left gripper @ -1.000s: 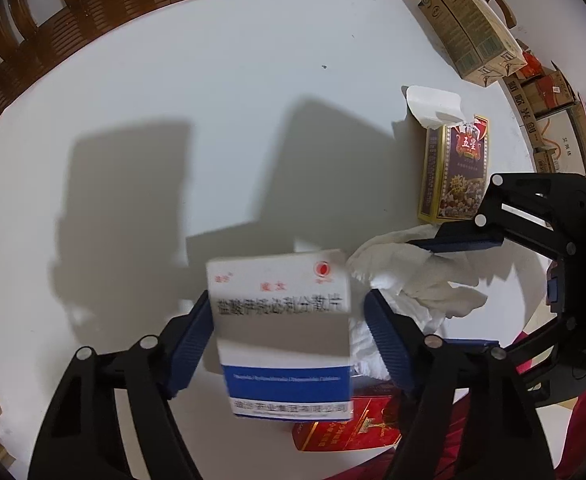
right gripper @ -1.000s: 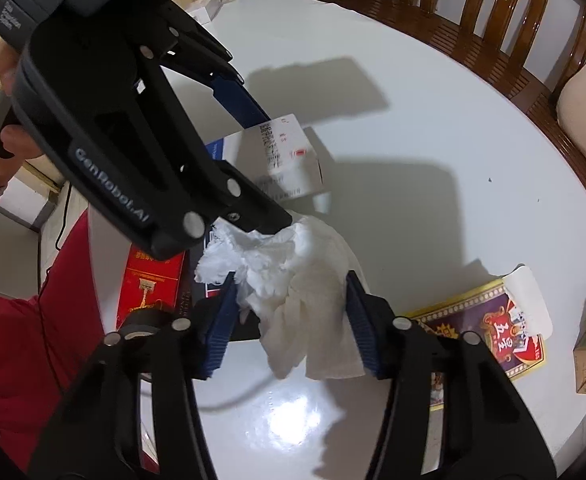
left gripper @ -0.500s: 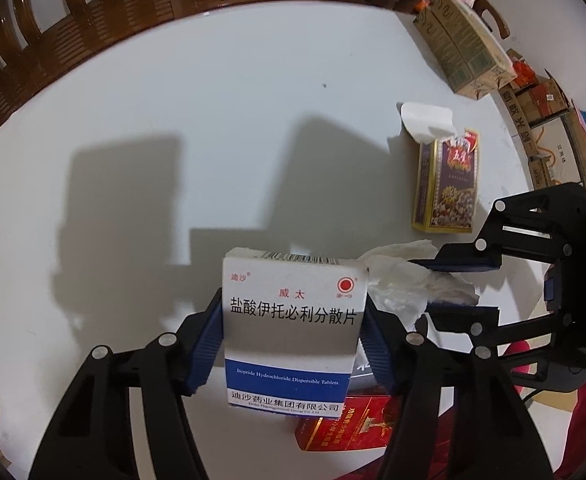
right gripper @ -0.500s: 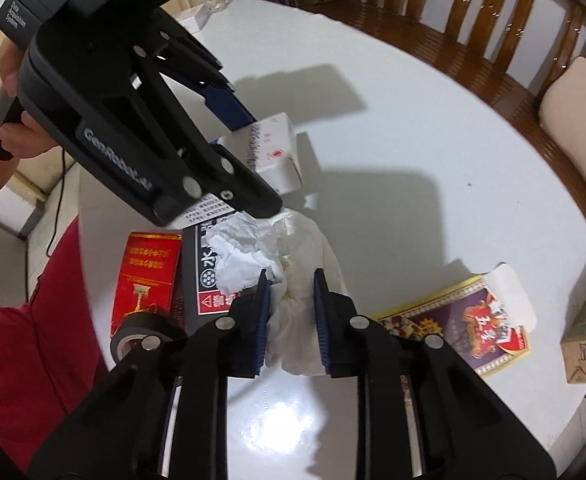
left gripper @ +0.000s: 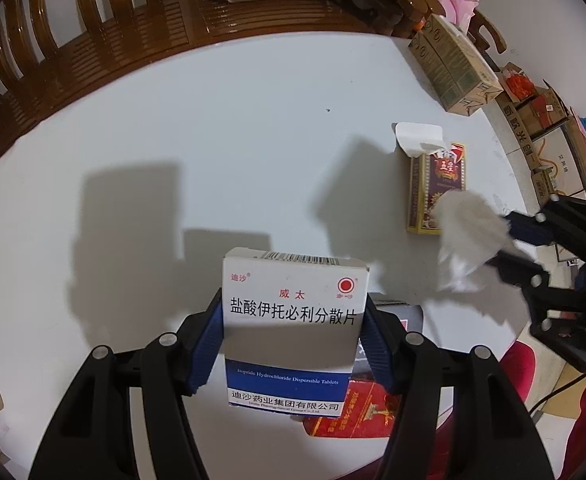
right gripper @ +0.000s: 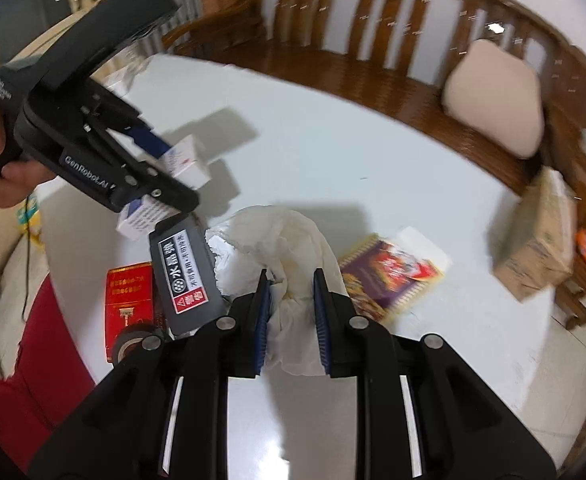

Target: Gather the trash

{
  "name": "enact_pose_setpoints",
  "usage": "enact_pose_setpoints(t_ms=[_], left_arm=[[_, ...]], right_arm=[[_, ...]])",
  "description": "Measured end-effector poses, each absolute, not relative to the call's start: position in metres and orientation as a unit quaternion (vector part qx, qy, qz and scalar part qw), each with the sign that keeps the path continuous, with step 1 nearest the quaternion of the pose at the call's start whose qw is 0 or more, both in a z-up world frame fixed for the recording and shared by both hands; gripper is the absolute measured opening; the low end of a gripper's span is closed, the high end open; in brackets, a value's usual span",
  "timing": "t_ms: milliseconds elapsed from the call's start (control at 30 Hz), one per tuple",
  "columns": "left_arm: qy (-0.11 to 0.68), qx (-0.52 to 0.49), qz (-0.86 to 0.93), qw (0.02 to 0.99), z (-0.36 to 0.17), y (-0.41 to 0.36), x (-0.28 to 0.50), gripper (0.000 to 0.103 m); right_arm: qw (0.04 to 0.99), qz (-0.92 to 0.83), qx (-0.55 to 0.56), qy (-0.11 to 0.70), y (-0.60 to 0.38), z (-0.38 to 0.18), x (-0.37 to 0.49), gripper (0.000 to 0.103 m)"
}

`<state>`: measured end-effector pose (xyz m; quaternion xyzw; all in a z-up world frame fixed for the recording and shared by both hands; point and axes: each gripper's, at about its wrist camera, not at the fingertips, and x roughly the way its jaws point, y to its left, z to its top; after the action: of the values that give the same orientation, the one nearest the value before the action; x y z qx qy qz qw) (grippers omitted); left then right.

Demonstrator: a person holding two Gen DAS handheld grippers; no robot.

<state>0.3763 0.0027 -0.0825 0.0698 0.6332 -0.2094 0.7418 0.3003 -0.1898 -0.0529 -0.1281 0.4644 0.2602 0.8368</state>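
My left claw (left gripper: 293, 344) grips a pill box (left gripper: 293, 332); my right claw (right gripper: 292, 304) pinches a crumpled tissue (right gripper: 281, 252) above the desk (left gripper: 213, 140).

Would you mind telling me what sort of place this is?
Probably a home living or dining room: a white round table beside a carved wooden bench with a cushion, and stacked cardboard boxes.

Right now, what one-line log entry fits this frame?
left claw: shut on white-and-blue cardboard medicine box | right claw: shut on crumpled white tissue | both lifted
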Motion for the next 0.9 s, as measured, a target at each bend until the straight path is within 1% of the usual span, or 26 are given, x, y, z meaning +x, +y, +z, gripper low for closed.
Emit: enact_pose_setpoints(t_ms=[200,367,600,900], left_arm=[[0.61,0.076,-0.215,0.759,-0.056,0.006,0.356,0.06],[0.586,0.087,-0.217,0.776,-0.032,0.004,0.328,0.06],[0.55,0.103,-0.223,0.798,0.004,0.007,0.269,0.06],[0.523,0.126,-0.233,0.81,0.026,0.01,0.192,0.06]], right_arm=[[0.859,0.224,-0.099,0.45,-0.211,-0.022,0.281,0.021],[0.871,0.211,-0.085,0.435,-0.209,0.006,0.254,0.021],[0.89,0.198,-0.079,0.403,-0.199,0.044,0.202,0.021],[0.903,0.187,-0.084,0.378,-0.187,0.072,0.128,0.021]])
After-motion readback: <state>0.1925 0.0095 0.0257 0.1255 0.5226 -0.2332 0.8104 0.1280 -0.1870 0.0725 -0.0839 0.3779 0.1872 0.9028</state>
